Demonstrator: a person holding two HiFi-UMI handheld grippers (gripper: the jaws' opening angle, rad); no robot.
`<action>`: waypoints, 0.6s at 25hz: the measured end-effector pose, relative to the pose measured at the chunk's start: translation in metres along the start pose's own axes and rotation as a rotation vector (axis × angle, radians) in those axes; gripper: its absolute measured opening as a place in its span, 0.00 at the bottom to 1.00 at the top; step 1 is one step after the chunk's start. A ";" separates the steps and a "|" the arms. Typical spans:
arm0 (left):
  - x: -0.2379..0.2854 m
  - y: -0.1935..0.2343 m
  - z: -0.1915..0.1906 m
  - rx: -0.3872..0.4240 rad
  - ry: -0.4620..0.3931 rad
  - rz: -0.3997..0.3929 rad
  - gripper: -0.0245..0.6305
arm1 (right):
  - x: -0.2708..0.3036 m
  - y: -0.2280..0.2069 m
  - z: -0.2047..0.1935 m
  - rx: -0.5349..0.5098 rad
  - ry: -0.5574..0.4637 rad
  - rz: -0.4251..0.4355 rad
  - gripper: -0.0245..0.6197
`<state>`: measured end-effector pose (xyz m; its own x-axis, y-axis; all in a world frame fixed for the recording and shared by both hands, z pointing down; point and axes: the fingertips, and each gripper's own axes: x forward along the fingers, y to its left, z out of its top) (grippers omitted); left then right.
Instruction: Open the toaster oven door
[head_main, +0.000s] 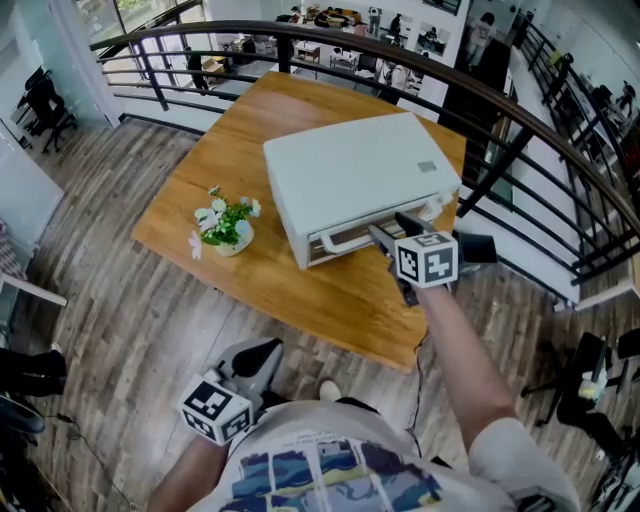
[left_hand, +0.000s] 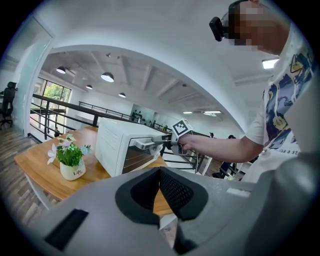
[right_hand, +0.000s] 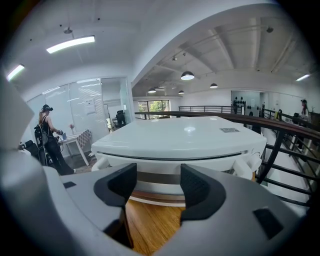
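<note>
A white toaster oven (head_main: 350, 165) (left_hand: 112, 145) (right_hand: 185, 135) stands on the wooden table (head_main: 300, 290) with its door facing me. My right gripper (head_main: 388, 228) (left_hand: 160, 140) (right_hand: 158, 187) is at the door's handle (head_main: 345, 237) (left_hand: 142, 144), near its right end. Its jaws stand open with a gap between the pads, and I see nothing clamped between them. In the left gripper view the door looks slightly ajar at the top. My left gripper (head_main: 262, 352) (left_hand: 160, 172) hangs low by my body, off the table, fingertips together and holding nothing.
A small white pot of flowers (head_main: 228, 228) (left_hand: 71, 162) sits on the table left of the oven. A dark metal railing (head_main: 520, 130) curves behind and to the right of the table. The table's near edge (head_main: 330, 335) lies just below my right gripper.
</note>
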<state>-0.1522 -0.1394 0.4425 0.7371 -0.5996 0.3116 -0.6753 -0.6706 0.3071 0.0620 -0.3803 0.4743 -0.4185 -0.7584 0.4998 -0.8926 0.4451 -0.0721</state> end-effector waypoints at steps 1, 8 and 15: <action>0.001 -0.001 -0.001 0.001 -0.001 -0.001 0.04 | -0.001 0.000 -0.001 0.000 0.001 -0.001 0.46; 0.001 -0.009 -0.003 -0.007 0.000 0.007 0.04 | -0.006 0.000 -0.006 0.002 -0.001 0.003 0.46; -0.001 -0.017 -0.007 -0.013 -0.007 0.018 0.04 | -0.011 0.002 -0.017 0.005 0.002 0.018 0.46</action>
<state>-0.1413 -0.1244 0.4434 0.7251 -0.6145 0.3107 -0.6885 -0.6543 0.3128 0.0681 -0.3630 0.4834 -0.4342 -0.7494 0.4999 -0.8858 0.4562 -0.0854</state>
